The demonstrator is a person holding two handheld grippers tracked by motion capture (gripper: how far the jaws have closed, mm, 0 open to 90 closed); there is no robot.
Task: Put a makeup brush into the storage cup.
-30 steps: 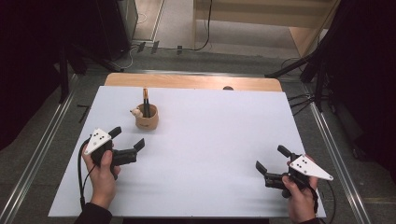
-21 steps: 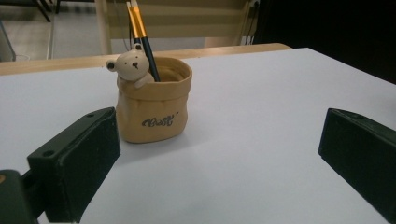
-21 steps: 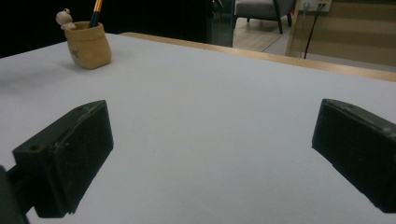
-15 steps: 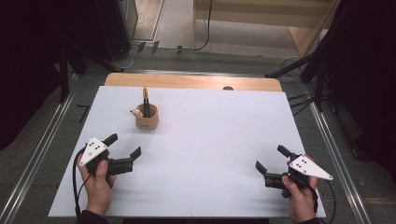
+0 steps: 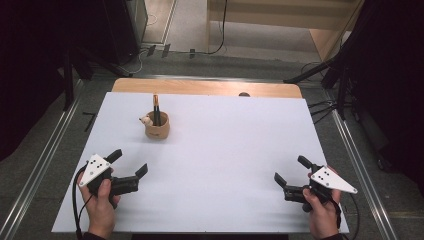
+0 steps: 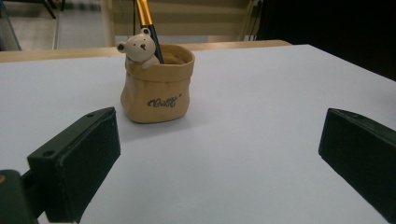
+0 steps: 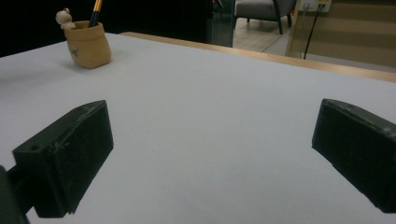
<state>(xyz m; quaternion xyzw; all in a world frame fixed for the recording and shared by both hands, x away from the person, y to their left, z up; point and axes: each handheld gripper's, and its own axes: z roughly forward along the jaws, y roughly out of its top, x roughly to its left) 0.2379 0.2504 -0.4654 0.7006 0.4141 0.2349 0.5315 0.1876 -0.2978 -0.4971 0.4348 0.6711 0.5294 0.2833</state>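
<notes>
- High view: a tan pen holder (image 5: 157, 127) with a small bear figure on its rim stands upright on the white table (image 5: 225, 150), toward the far left, with a pencil (image 5: 156, 107) in it.
- Left gripper (image 5: 129, 166), near the front left edge, has its jaws spread wide, holding nothing.
- Right gripper (image 5: 291, 170), at the front right, is likewise spread and empty, well apart from the holder.
- Left gripper view: the holder stands ahead, between the jaws.

A tan sack-shaped pen pot (image 5: 157, 128) with a bear figure stands upright, holding a pen (image 5: 156, 107)
</notes>
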